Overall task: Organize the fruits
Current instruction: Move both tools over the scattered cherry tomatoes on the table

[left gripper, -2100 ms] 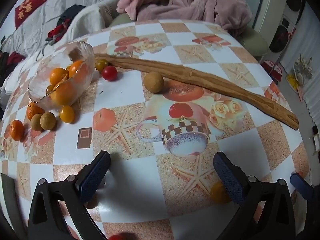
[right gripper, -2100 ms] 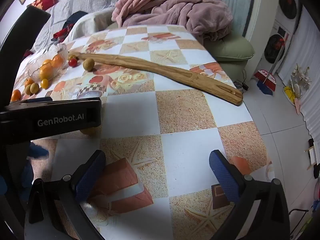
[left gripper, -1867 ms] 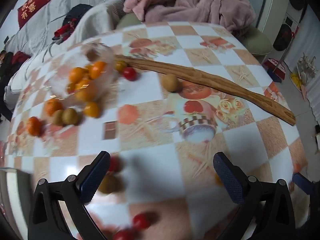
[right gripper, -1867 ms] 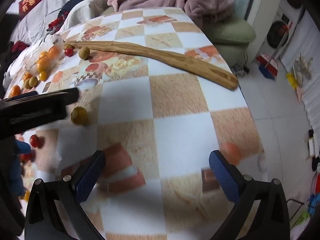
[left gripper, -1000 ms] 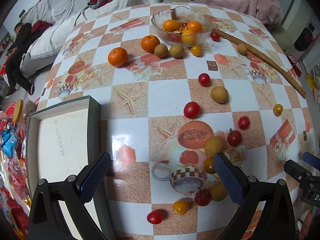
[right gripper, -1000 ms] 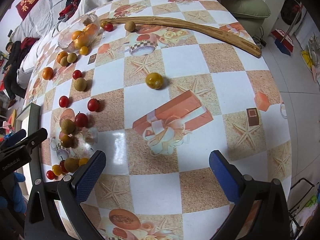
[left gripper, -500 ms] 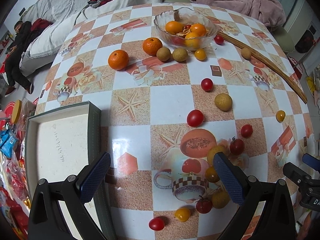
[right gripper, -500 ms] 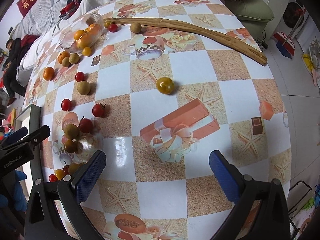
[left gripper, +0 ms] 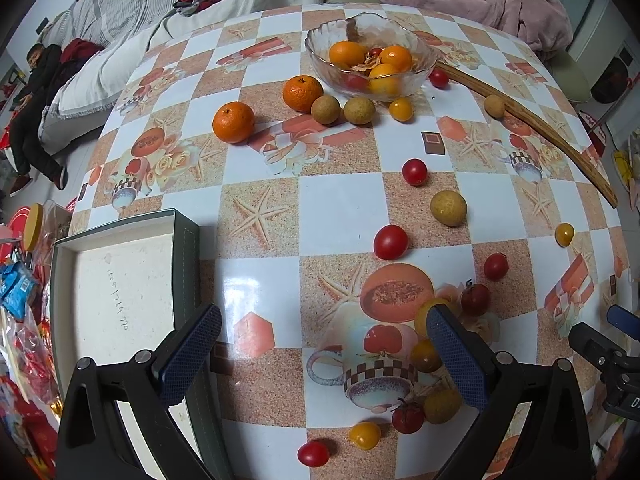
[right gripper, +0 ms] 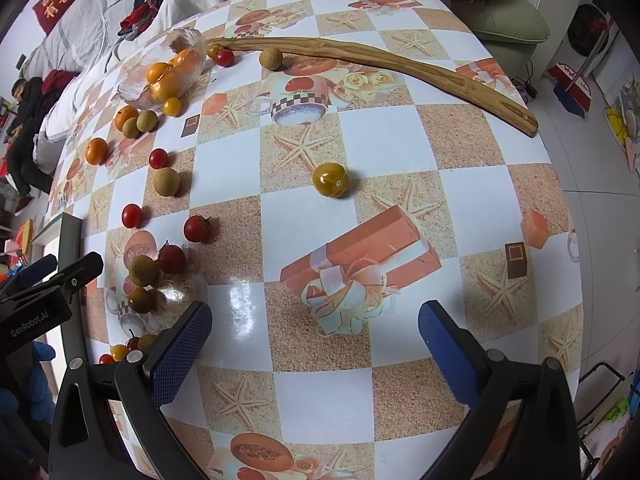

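Fruits are lying scattered over the patterned tablecloth (left gripper: 340, 208), most of them outside the glass bowl (left gripper: 320, 46), which is sitting toward 12 o'clock in the left wrist view and holding several oranges. The largest thing on the table after the cloth is the open green box (left gripper: 120, 280) with a pale lining, sitting at 8 o'clock with nothing visible inside. A long curved wooden stick (right gripper: 380, 60) is stretching from the bowl toward 2 o'clock. Two mandarins (left gripper: 233, 122) are resting just outside the bowl at 11 o'clock, with two brownish longans (left gripper: 326, 109) beside them. A larger yellowish longan (left gripper: 448, 208) is sitting near 3 o'clock, close to two red cherry tomatoes (left gripper: 390, 242). A cluster of red and yellow cherry tomatoes and longans is gathering at 5 o'clock, partly behind the left gripper's right finger. In the right wrist view a single yellow cherry tomato (right gripper: 330, 179) is lying alone near the centre, well apart from the rest.

The left gripper (left gripper: 320, 356) is hovering above the table with jaws spread wide, gripping nothing. The right gripper (right gripper: 316, 348) is likewise hanging released, its blue pads wide apart over the gift-box print.
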`<state>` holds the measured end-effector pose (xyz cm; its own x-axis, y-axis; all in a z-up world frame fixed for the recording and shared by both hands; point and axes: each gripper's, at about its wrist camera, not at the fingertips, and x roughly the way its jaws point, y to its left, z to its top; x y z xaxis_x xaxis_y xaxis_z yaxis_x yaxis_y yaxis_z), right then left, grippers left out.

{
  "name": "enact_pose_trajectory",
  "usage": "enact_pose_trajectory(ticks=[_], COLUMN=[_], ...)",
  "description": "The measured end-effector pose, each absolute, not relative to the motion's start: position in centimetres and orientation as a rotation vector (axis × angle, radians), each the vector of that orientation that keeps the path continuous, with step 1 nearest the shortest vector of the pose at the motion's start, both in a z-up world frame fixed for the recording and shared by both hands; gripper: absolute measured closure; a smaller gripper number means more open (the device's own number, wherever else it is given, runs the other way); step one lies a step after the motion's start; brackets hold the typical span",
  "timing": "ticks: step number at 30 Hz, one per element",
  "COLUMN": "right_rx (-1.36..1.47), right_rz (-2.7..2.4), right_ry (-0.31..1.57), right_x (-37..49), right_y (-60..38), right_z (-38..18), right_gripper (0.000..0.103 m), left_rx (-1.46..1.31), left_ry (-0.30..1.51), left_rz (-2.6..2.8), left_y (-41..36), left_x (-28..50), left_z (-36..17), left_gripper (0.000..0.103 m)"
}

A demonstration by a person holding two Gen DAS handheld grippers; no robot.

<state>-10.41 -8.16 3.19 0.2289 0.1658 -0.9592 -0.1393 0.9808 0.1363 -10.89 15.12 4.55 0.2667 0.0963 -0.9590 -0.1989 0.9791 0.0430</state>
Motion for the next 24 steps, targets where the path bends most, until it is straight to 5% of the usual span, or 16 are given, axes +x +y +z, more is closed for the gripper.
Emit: enact_pose_trajectory(ticks=[24], right_rx=[0.04], right_rz=[0.208], right_ry=[1.316], right_x=[-9.7], right_y=[-8.7], right_z=[3.0], right_gripper=[0.0], left_rx=[-0.079], left_ry=[1.272], left_rz=[0.213], left_y=[14.9], left_x=[-9.8], left_z=[4.4], left_gripper=[0.0])
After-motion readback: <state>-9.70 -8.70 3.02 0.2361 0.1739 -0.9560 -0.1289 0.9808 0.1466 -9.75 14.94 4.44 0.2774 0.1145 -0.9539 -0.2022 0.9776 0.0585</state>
